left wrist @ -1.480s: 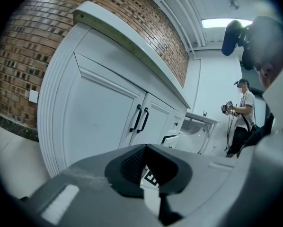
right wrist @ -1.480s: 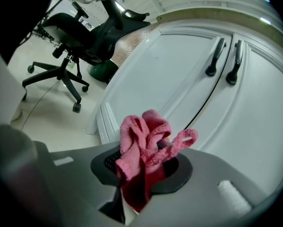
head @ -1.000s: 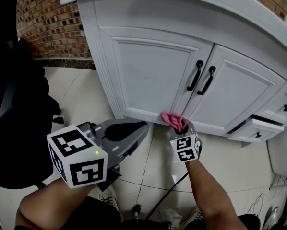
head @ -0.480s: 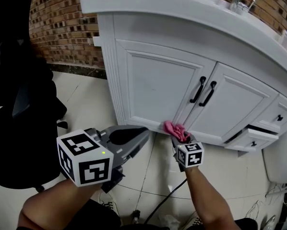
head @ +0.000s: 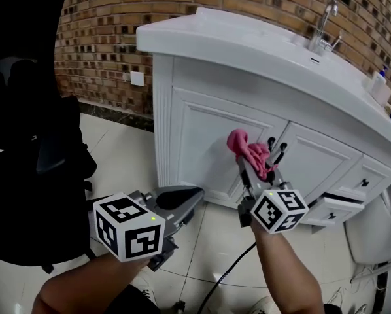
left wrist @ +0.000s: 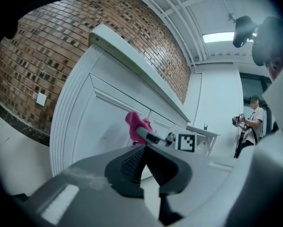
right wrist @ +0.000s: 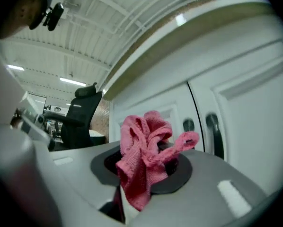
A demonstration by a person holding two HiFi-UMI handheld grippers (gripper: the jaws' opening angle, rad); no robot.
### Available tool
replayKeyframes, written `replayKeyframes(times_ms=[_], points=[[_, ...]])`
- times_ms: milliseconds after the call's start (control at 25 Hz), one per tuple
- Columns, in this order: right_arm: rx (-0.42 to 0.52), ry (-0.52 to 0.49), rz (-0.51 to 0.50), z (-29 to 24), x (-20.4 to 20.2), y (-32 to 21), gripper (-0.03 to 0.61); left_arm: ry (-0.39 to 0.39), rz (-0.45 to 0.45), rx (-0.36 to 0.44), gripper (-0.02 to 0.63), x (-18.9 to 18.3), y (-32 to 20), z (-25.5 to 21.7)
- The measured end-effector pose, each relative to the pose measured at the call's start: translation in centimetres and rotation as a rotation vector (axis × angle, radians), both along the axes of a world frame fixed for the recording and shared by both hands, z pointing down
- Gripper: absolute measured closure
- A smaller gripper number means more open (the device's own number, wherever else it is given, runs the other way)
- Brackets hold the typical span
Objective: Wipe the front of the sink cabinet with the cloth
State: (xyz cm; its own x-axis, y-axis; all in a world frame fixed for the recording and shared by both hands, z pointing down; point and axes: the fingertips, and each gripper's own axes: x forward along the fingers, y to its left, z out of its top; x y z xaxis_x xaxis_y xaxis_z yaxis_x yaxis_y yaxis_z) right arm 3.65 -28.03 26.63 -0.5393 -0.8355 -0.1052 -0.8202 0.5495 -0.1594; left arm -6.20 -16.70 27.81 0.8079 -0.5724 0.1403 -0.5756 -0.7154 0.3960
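The white sink cabinet (head: 202,142) fills the head view, with two panelled doors and a pair of black handles (head: 278,154) at their meeting edge. My right gripper (head: 255,162) is shut on a bunched pink cloth (head: 248,150), held up against the left door near the handles. In the right gripper view the cloth (right wrist: 144,157) bulges out of the jaws, with the handles (right wrist: 212,134) just beyond. My left gripper (head: 189,196) hangs low in front of the cabinet's left part, shut and holding nothing. The left gripper view shows its jaws closed (left wrist: 144,148) and the pink cloth (left wrist: 137,125) past them.
A black office chair (head: 32,169) stands at the left on the tiled floor. A brick wall (head: 110,38) runs behind. A drawer (head: 329,208) at the cabinet's lower right stands slightly open. A faucet (head: 323,21) and bottles sit on the countertop. A black cable (head: 225,277) lies on the floor.
My right gripper has lifted the pink cloth from the door's bottom edge up to handle height. The head view has tilted up, showing the countertop and faucet.
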Motion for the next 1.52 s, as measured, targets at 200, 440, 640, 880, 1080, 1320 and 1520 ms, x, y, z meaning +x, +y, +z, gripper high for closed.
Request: replayKeyframes(times_ms=[200,440,640,880,1080,1320,1520], points=[[0.182,0.044,0.064,-9.3,-0.4,-2.2,0.465,0.011,0.005,-0.002,0.609,0.4,-0.3,0.0],[0.192,0.052,0.064,-8.5,-1.0,-3.0,0.465,0.009,0.01,0.003,0.609,0.2,0.0,0.0],[0.196,0.021,0.058,-6.7,-0.9,-3.4,0.466,0.017,0.004,0.001,0.61,-0.3,-0.1,-0.1],[0.116,-0.019,0.051,-2.7,-0.9,-4.2,0.466,0.005,0.001,-0.004,0.609,-0.5,0.0,0.3],[0.092,-0.012,0.038,-0.4,-1.2,-4.2,0.466,0.002,-0.009,-0.008,0.609,-0.9,-0.3,0.5],[0.048,0.002,0.026,3.5,-1.5,-4.1,0.466,-0.005,-0.029,-0.021,0.61,-1.1,-0.6,0.7],[0.029,0.068,0.02,7.5,-1.9,-4.1,0.466,-0.039,-0.031,-0.014,0.609,-0.8,-0.8,1.1]])
